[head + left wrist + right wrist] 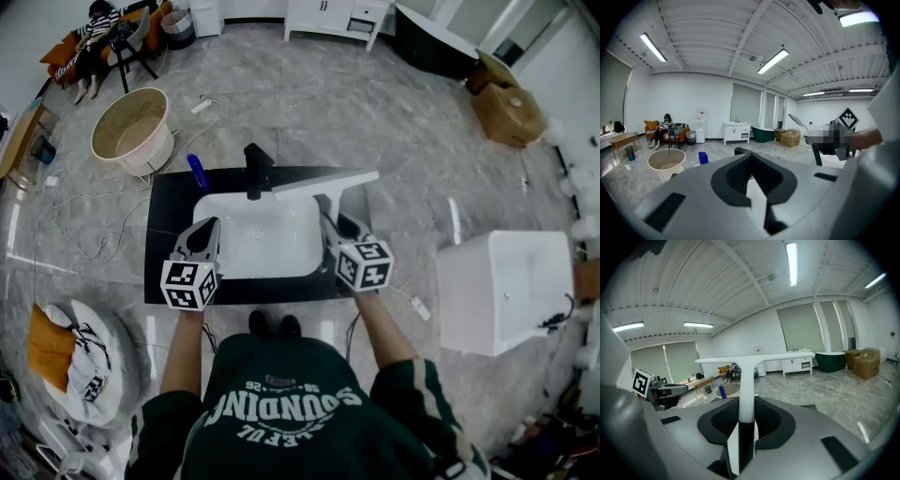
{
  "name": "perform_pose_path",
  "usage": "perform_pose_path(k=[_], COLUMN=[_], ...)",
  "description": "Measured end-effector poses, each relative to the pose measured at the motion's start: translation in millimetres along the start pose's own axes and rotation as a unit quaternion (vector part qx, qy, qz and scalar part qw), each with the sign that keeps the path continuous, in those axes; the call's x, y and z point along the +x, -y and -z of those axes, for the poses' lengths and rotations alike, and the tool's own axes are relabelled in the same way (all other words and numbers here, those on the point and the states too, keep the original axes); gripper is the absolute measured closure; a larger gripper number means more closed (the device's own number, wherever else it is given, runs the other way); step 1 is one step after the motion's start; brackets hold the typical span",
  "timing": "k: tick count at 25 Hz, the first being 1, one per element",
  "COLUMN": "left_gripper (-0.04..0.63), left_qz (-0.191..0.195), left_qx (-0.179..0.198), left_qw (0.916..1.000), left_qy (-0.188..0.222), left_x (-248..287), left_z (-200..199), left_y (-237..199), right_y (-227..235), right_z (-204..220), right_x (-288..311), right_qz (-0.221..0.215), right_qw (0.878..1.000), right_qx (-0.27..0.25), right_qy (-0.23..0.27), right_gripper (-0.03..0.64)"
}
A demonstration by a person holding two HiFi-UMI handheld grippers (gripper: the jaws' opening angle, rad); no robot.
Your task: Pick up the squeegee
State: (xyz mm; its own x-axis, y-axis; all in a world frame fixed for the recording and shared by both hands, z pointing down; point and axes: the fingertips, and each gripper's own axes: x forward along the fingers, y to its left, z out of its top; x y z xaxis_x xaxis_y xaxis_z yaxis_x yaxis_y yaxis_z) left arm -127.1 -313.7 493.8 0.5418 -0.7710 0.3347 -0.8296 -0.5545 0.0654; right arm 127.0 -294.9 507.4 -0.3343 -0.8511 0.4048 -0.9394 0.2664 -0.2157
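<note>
The squeegee (323, 183) is white, with a long blade and a dark lower handle. It stands above the back right corner of the white sink basin (234, 270). My right gripper (331, 221) is shut on its handle. In the right gripper view the squeegee (746, 394) rises straight out of the right gripper (746, 423), its blade level across the top. My left gripper (212, 225) hovers over the basin's left rim. In its own view the left gripper (751, 159) shows its tips met, with nothing held.
The basin sits in a black countertop (169, 211) with a black faucet (255, 169) and a blue bottle (197, 171) at the back. A round tub (133, 131) stands far left, a white bathtub (506, 291) right. A person sits on an orange sofa (94, 37).
</note>
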Motion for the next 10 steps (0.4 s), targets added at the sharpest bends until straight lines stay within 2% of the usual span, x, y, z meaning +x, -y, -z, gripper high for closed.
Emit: perform_pose_path(k=[10], left_gripper=[0.594], left_qz=[0.0], left_qx=[-0.003], left_qw=[1.0], left_qy=[-0.001], left_x=[-0.1], left_z=[3.3], left_y=[-0.6], right_y=[-3.1], right_z=[2.3], right_x=[1.8], right_qz=[0.0], right_qw=[1.0], right_qx=[0.0], right_qy=[0.0], right_gripper=[0.534])
